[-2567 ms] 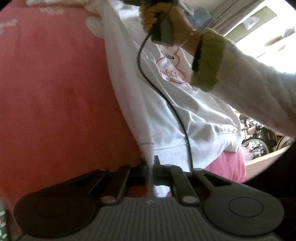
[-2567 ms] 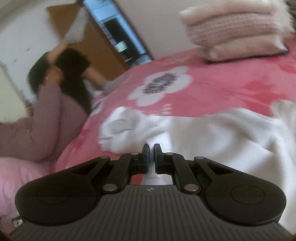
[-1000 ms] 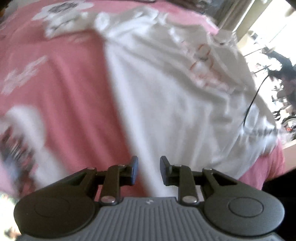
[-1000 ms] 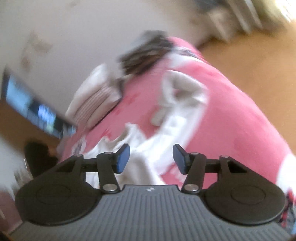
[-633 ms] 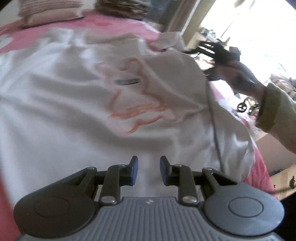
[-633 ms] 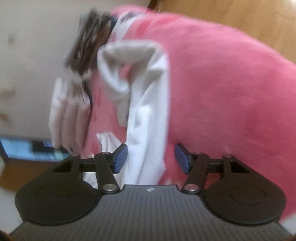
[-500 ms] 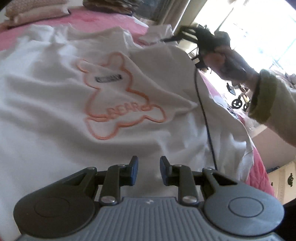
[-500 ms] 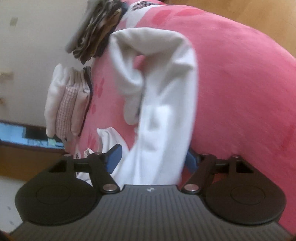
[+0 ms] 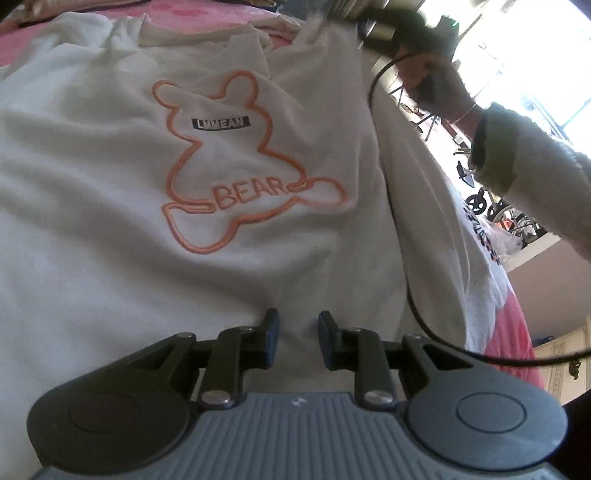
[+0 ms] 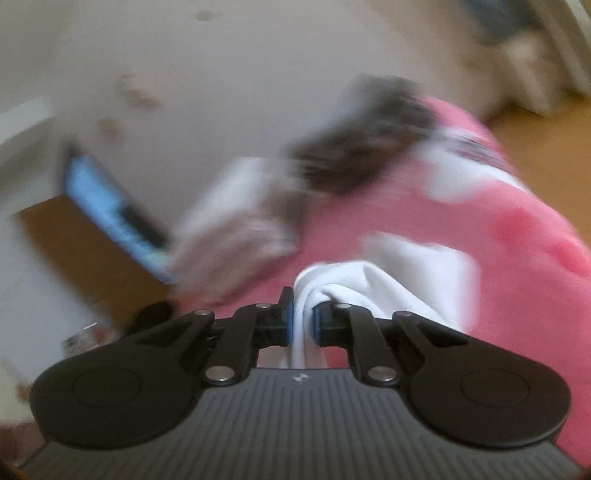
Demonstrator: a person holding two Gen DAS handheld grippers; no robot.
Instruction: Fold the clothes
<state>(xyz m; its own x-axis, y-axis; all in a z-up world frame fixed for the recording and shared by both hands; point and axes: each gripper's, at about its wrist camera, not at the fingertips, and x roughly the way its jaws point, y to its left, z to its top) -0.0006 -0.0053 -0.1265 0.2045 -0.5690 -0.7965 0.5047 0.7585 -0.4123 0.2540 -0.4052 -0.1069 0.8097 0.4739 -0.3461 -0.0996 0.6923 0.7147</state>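
A white sweatshirt (image 9: 110, 229) with an orange bear outline and the word BEAR lies spread face up on the pink bed. My left gripper (image 9: 298, 332) is open and empty, low over the sweatshirt's lower front. My right gripper (image 10: 303, 321) is shut on a bunched white sleeve (image 10: 369, 288) of the sweatshirt. In the left wrist view the right hand and its gripper (image 9: 402, 29) are at the sweatshirt's far right shoulder, with a black cable trailing down.
The pink bedspread (image 10: 517, 229) has white flower prints. Folded pale clothes (image 10: 236, 221) and a dark patterned pile (image 10: 362, 155) sit near the wall, blurred. A bright window and a wheeled frame (image 9: 484, 203) are at the right.
My right gripper closed on the white sleeve, which lay between its open fingers half a second ago. My left gripper stayed open over the sweatshirt and moved a little closer.
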